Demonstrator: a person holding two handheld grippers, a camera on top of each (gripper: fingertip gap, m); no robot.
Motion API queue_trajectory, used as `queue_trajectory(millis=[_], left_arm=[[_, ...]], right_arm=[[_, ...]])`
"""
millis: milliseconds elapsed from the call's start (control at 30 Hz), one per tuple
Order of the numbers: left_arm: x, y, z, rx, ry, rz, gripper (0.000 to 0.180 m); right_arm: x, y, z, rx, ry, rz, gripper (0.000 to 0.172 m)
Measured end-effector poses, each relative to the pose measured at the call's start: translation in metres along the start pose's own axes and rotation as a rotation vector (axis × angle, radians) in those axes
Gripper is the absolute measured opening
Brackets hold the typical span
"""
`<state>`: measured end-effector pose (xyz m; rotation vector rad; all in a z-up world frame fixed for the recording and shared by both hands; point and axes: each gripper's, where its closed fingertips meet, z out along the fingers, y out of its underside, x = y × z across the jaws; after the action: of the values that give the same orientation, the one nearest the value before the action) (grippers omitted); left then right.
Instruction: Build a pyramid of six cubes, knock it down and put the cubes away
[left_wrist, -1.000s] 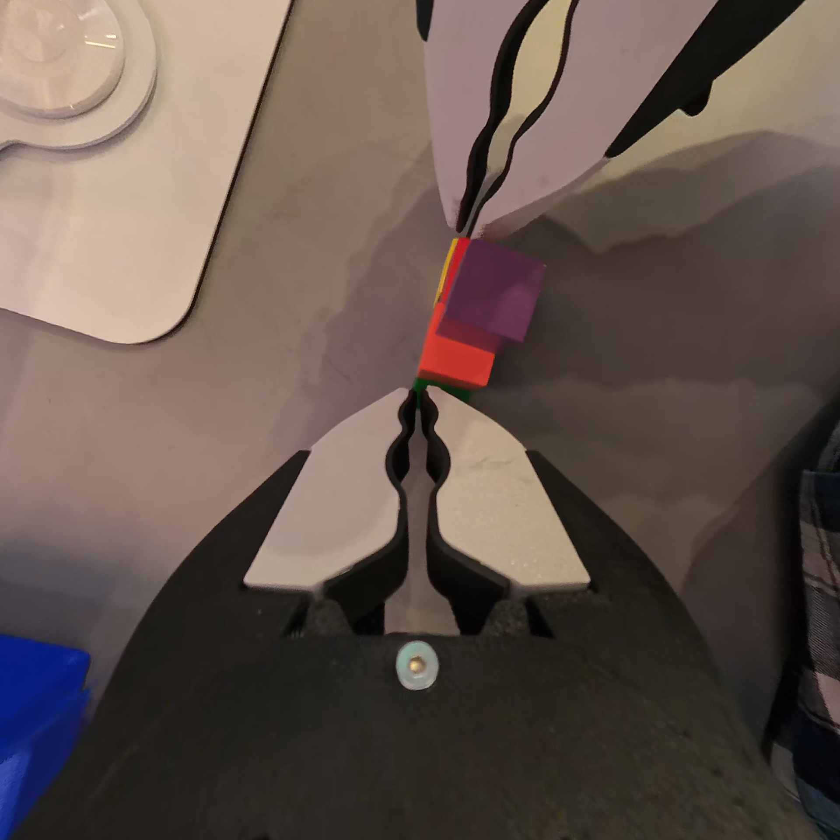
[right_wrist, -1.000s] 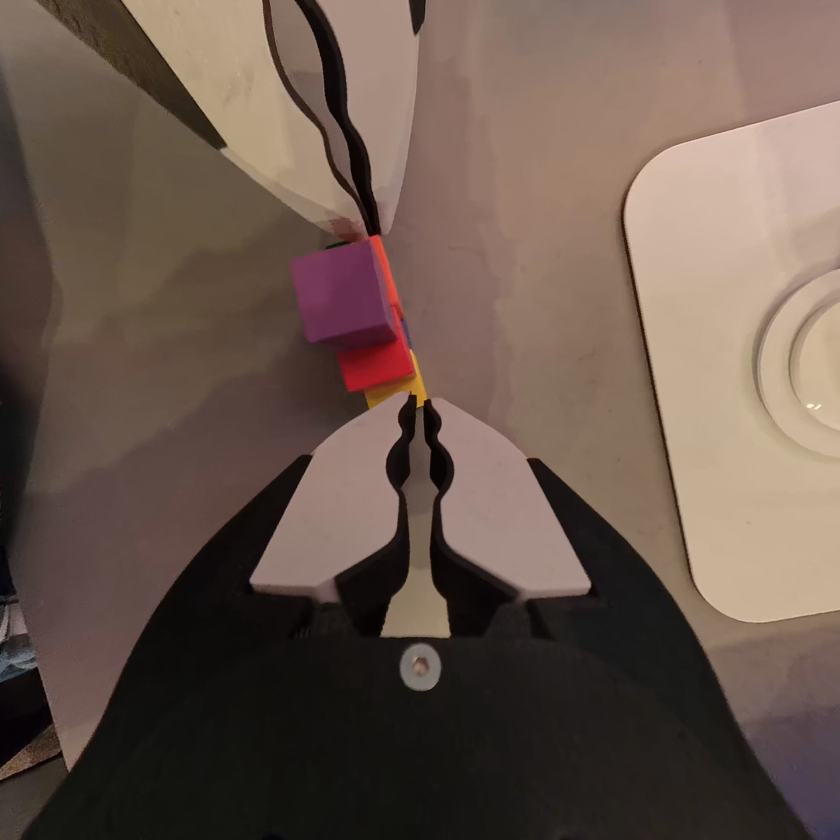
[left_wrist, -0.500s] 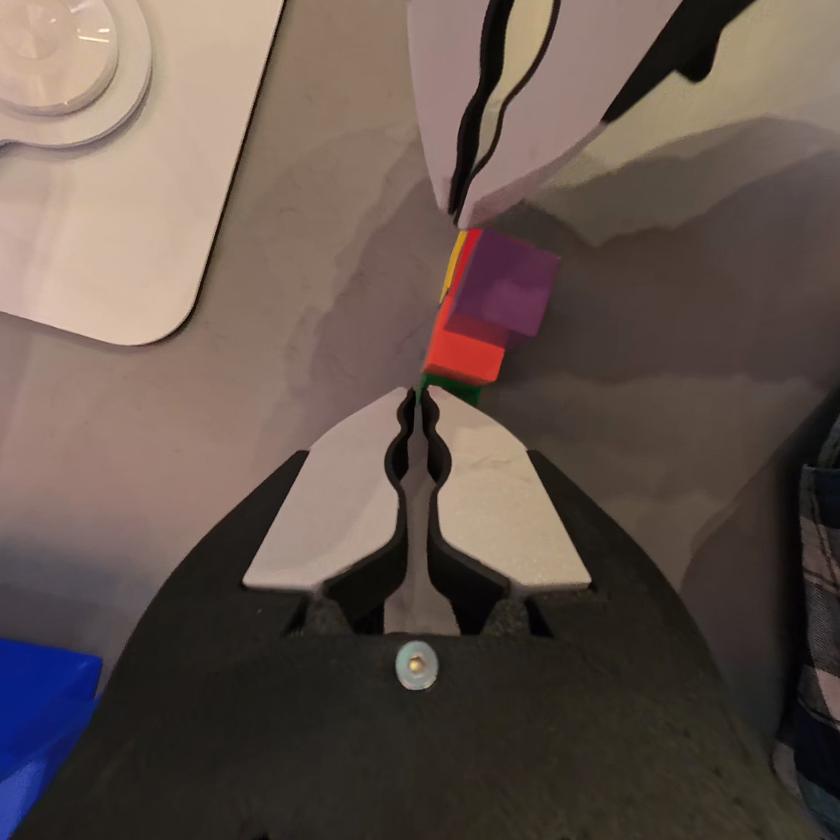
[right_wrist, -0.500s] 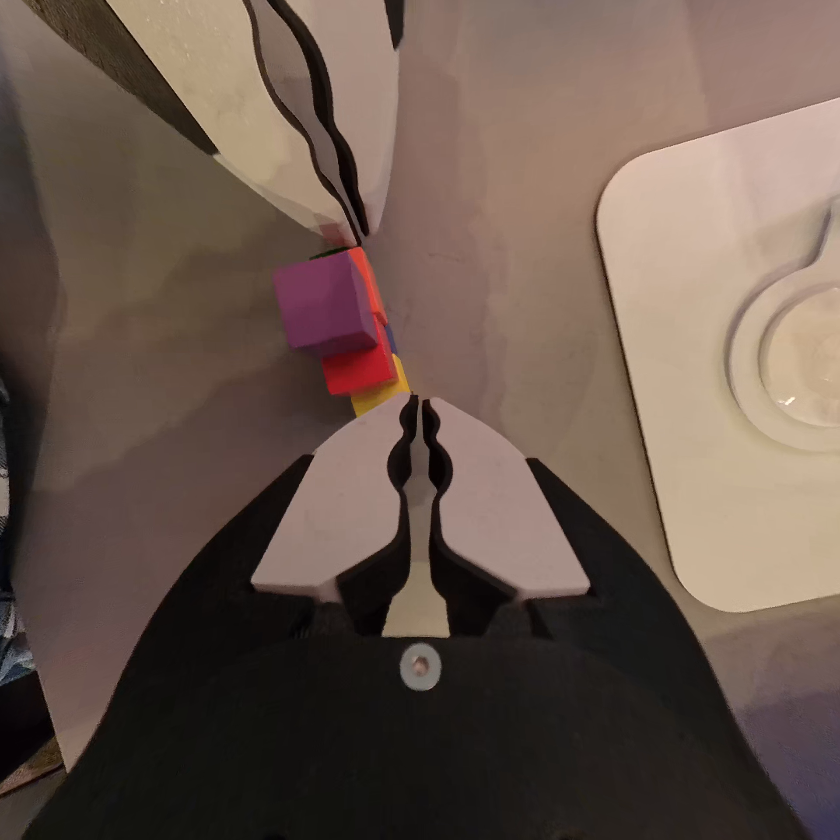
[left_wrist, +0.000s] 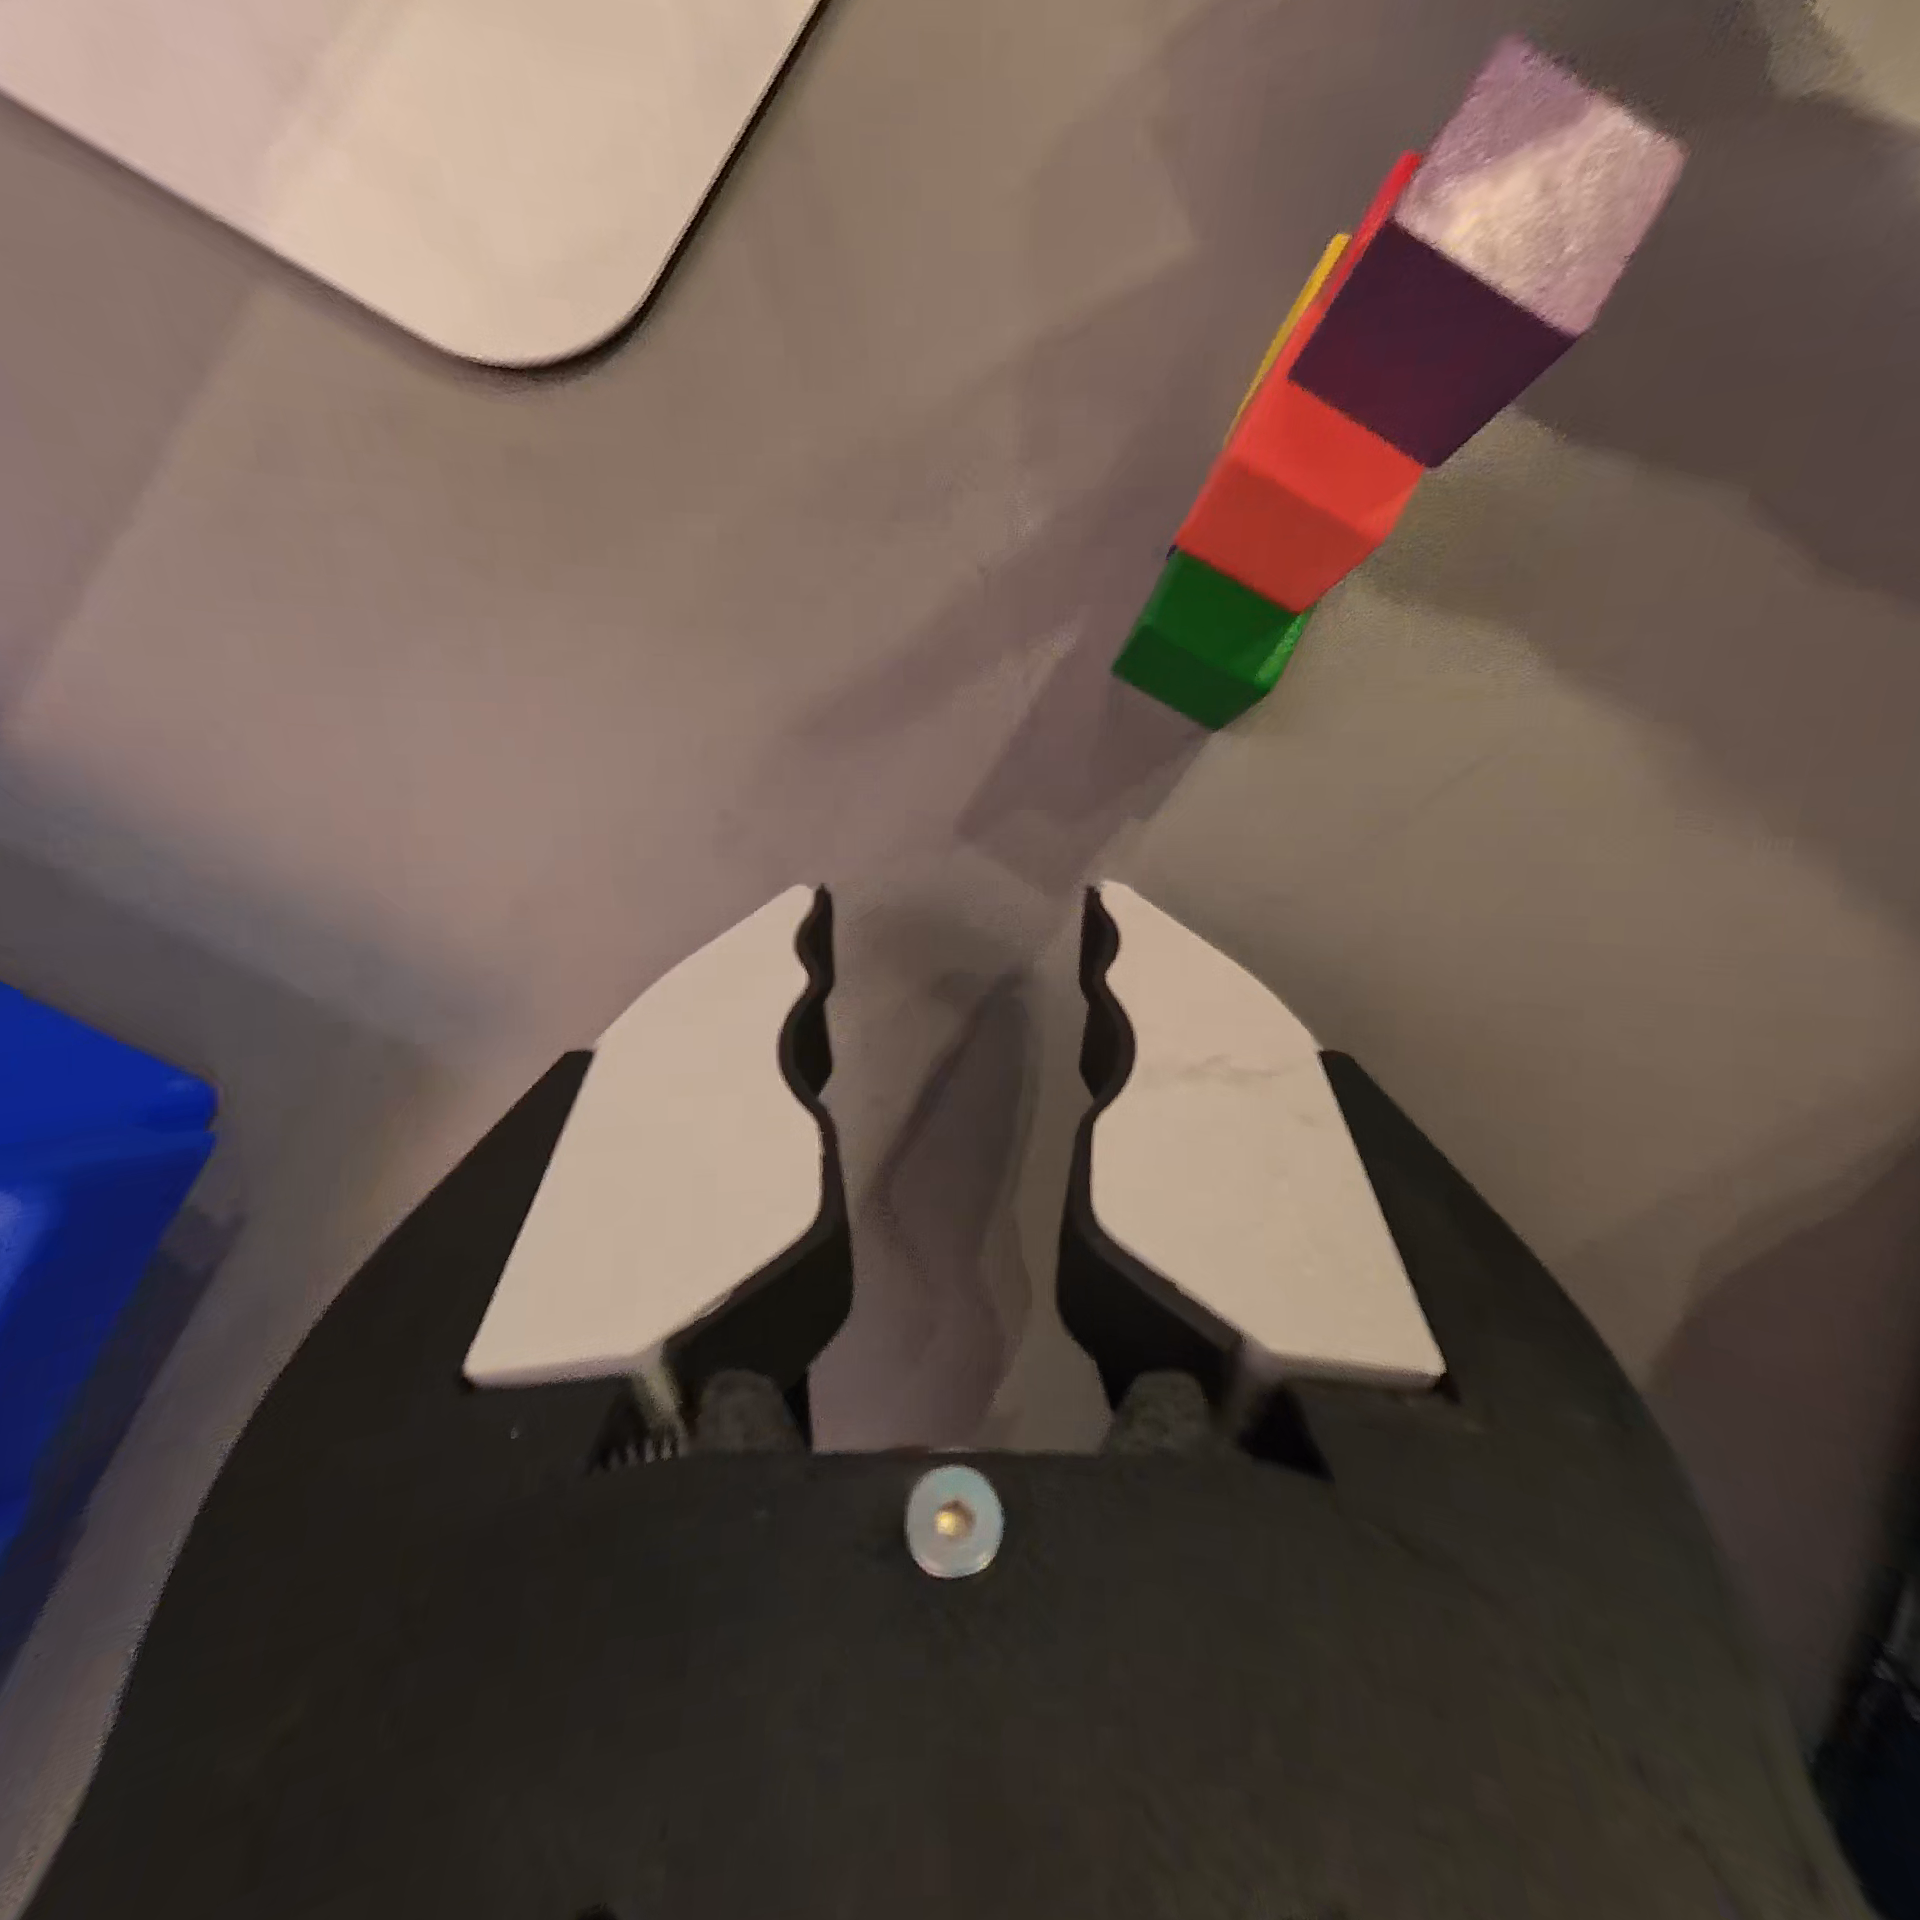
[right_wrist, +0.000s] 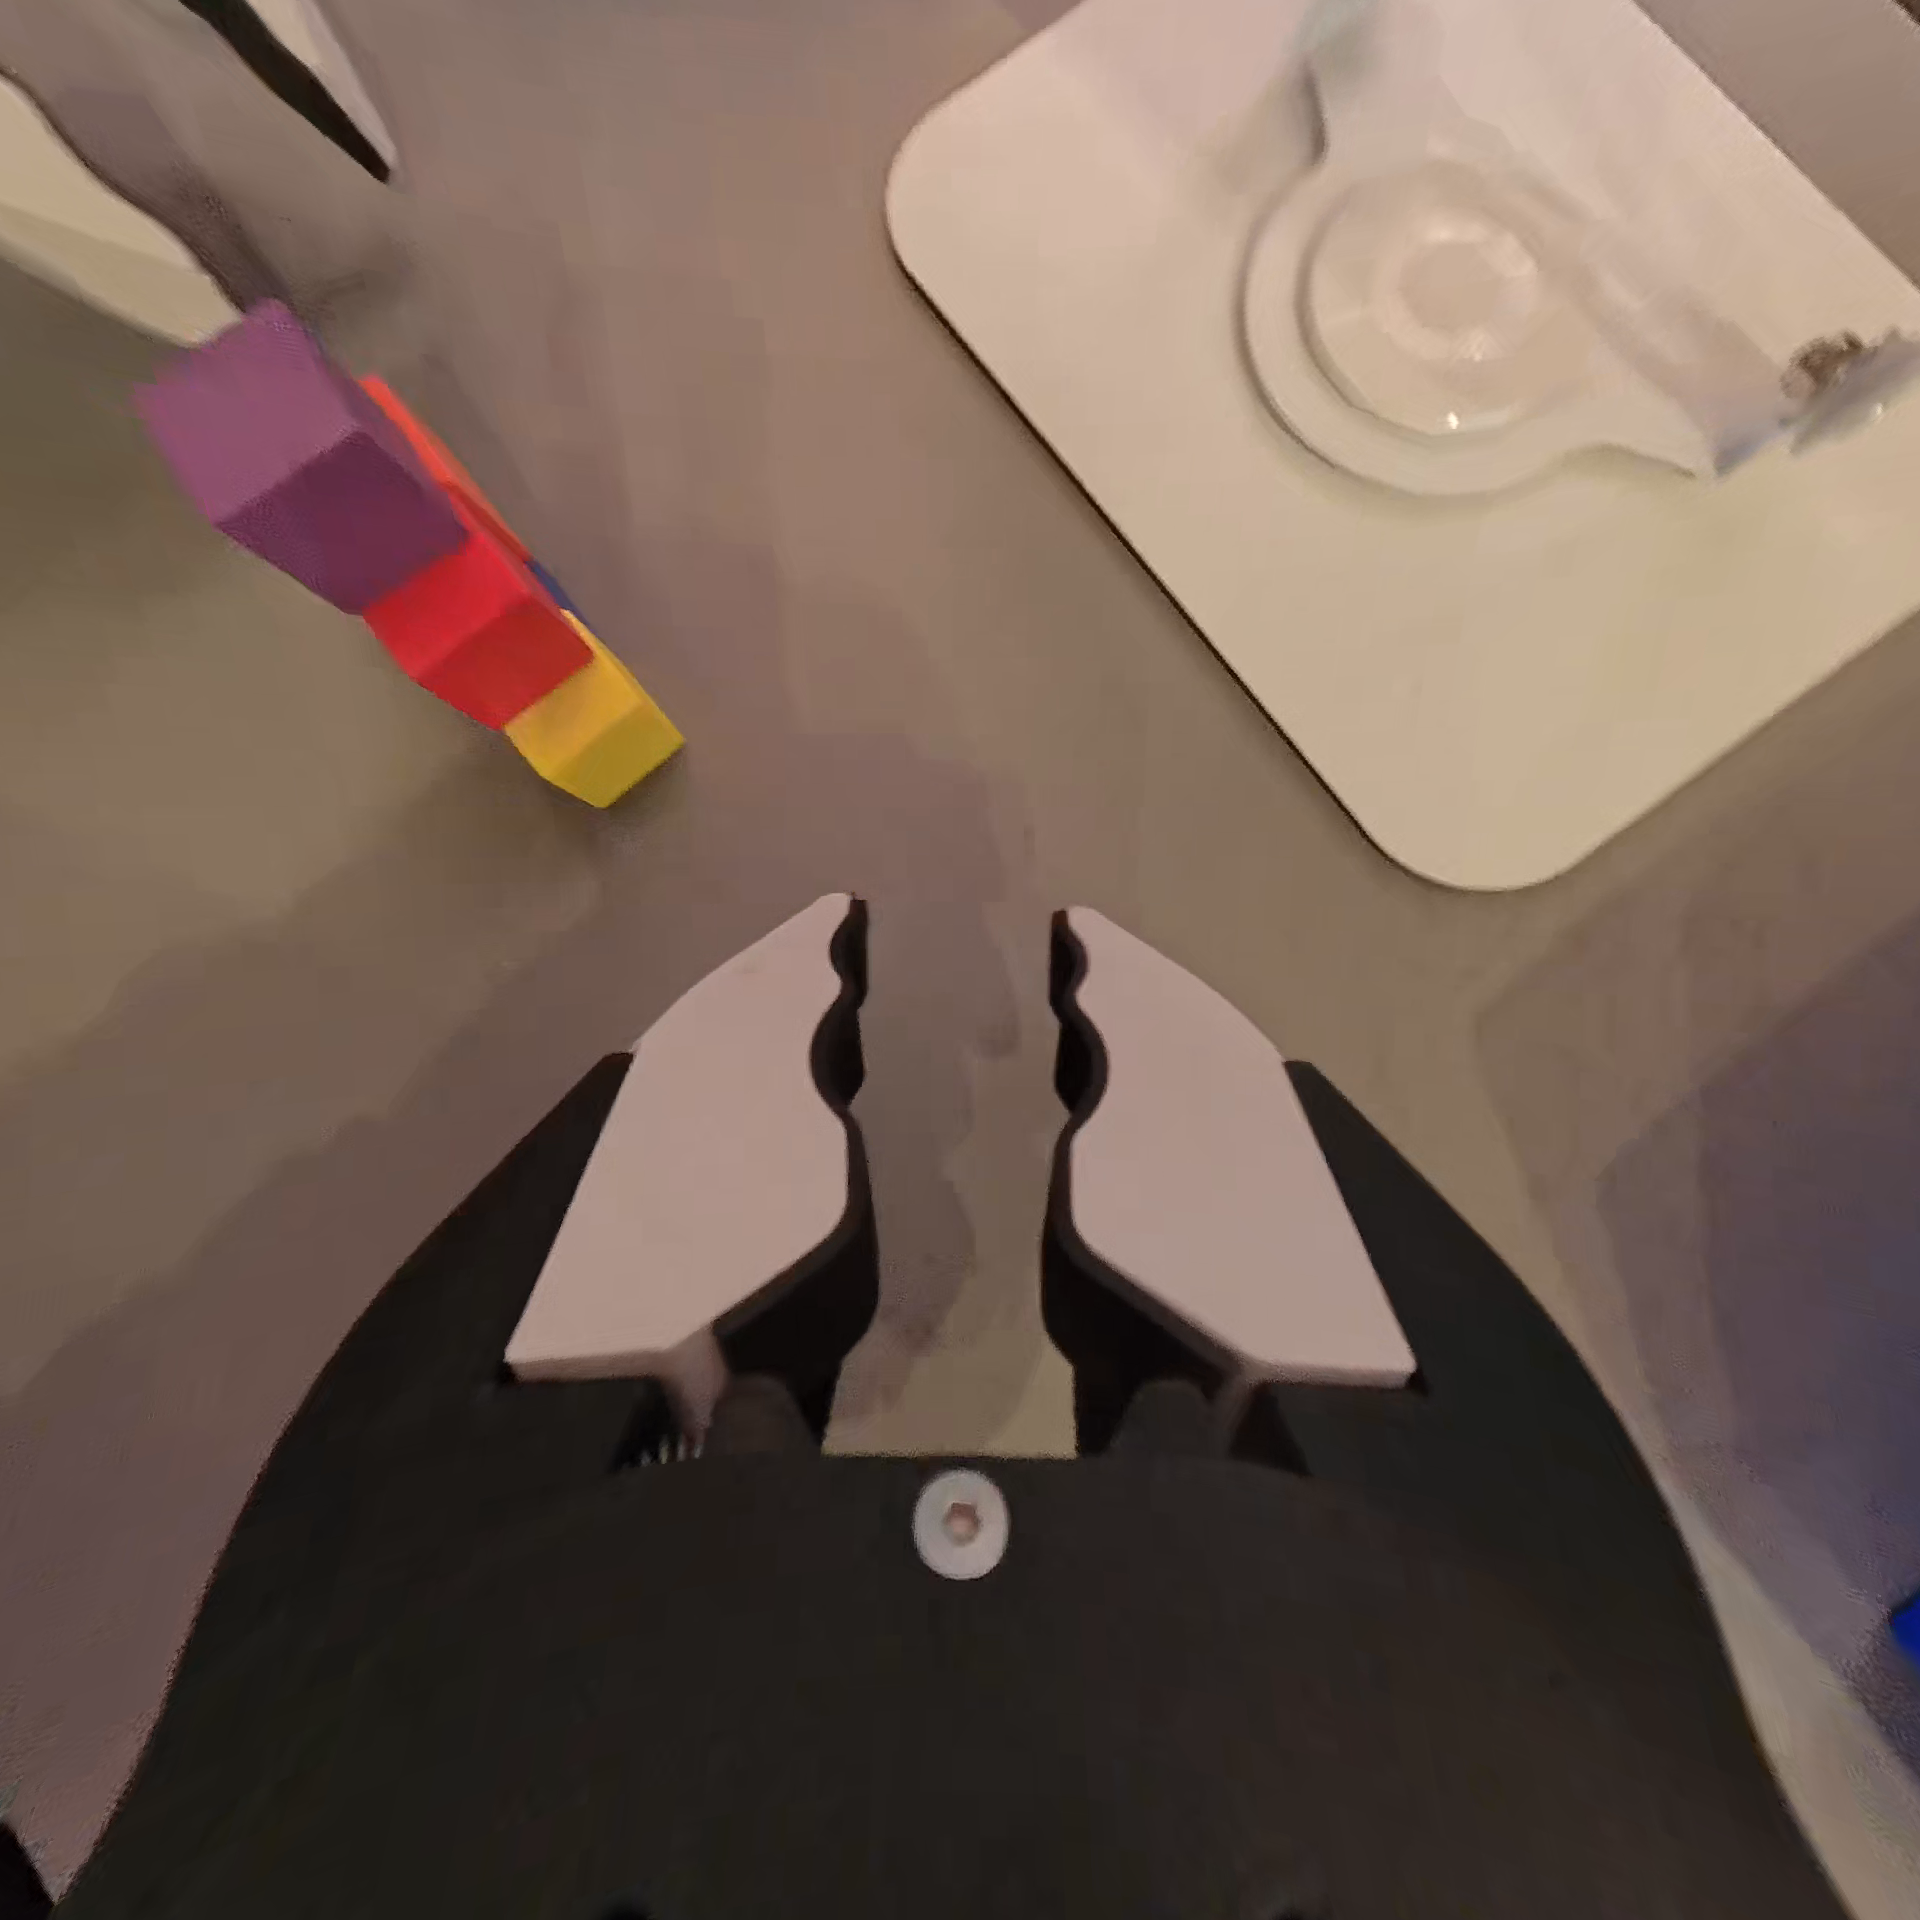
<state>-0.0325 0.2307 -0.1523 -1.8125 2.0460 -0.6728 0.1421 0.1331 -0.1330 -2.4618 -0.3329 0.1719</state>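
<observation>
A pyramid of coloured cubes stands on the grey table. In the left wrist view a purple cube (left_wrist: 1475, 281) tops it, over an orange-red cube (left_wrist: 1299, 499) and a green cube (left_wrist: 1210, 649). In the right wrist view the purple cube (right_wrist: 301, 468) sits over a red cube (right_wrist: 478, 634) and a yellow cube (right_wrist: 597, 743). My left gripper (left_wrist: 951, 904) is open and empty, back from the pyramid. My right gripper (right_wrist: 956, 914) is open and empty, also clear of it. The left gripper's white fingers (right_wrist: 104, 260) show at the top left of the right wrist view.
A white board (right_wrist: 1351, 571) with a clear round dish (right_wrist: 1444, 301) lies beside the pyramid; it also shows in the left wrist view (left_wrist: 416, 156). A blue bin (left_wrist: 83, 1247) sits at the left edge. A dark edge runs down the far right (left_wrist: 1870, 1351). Some 20 cm of space lies between my two pairs of fingers. From my left tips it is roughly 5 cm to the green cube (left_wrist: 1210, 649); from my right, 15 cm.
Both grippers were shut with their tips against opposite ends of the pyramid's bottom row. Both have now pulled back and away from it and opened. The pyramid still stands.
</observation>
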Motion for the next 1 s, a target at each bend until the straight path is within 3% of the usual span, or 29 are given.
queue_trajectory(millis=[33,67,300,467,767,1000], left_arm=[[0.0,0.002,0.0,0.005,-0.002,-0.016,0.052],[-0.001,0.004,0.001,0.009,-0.002,-0.032,0.06],[-0.001,0.012,0.007,0.021,-0.029,-0.038,0.068],[-0.003,0.01,0.011,0.045,-0.077,-0.025,0.077],[-0.002,0.004,0.017,0.156,-0.121,-0.055,0.093],[-0.005,0.004,0.017,0.151,-0.142,-0.08,0.1]], right_arm=[[0.003,0.005,0.0,0.006,0.015,0.021,0.04],[0.006,0.01,0.0,0.01,0.034,0.034,0.045],[0.015,0.041,0.007,0.013,0.132,0.09,0.072],[0.016,0.042,0.008,0.078,0.168,0.12,0.083],[0.018,0.041,0.009,0.112,0.182,0.132,0.09],[0.018,0.041,0.009,0.112,0.182,0.131,0.09]])
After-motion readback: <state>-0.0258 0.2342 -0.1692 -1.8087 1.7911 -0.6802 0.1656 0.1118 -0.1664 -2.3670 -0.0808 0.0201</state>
